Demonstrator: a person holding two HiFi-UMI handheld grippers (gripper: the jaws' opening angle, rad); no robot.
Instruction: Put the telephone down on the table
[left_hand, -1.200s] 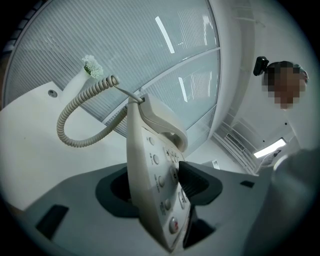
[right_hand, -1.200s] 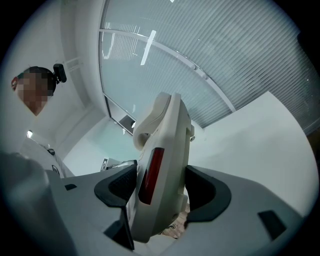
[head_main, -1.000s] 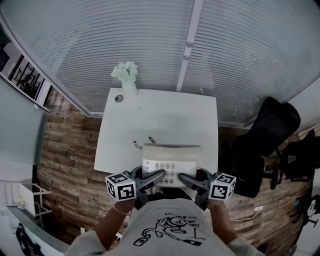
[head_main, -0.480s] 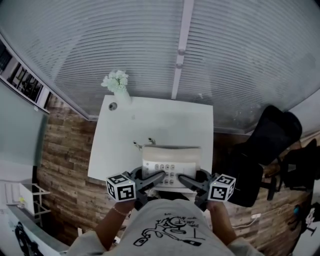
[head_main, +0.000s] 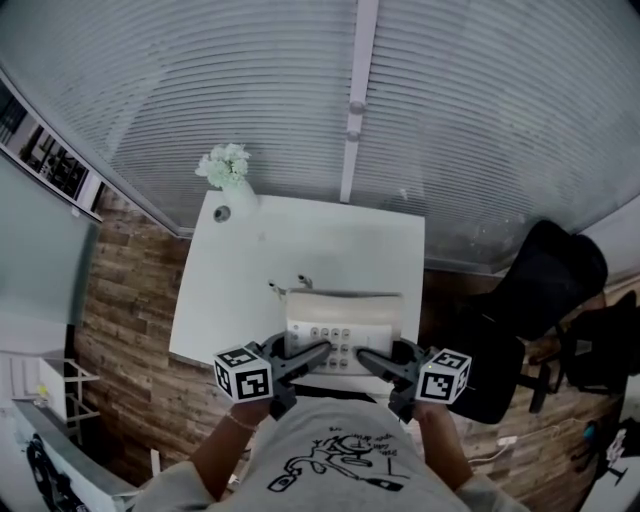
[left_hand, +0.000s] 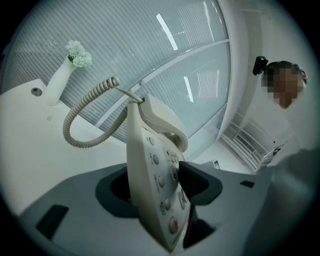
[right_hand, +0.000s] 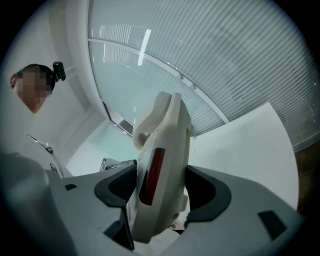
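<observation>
One telephone (head_main: 343, 322), carried farther over table (head_main: 300, 240)

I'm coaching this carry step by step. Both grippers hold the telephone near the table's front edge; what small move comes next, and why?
Probably carry the telephone a little forward, level, before lowering. The left gripper and right gripper clamp its two sides, and it hangs over the table's near edge, with bare top ahead.

Cream telephone (head_main: 343, 322) (red side panel (right_hand: 150, 175)), white table (head_main: 320, 245), brown plank floor (head_main: 120, 310)
</observation>
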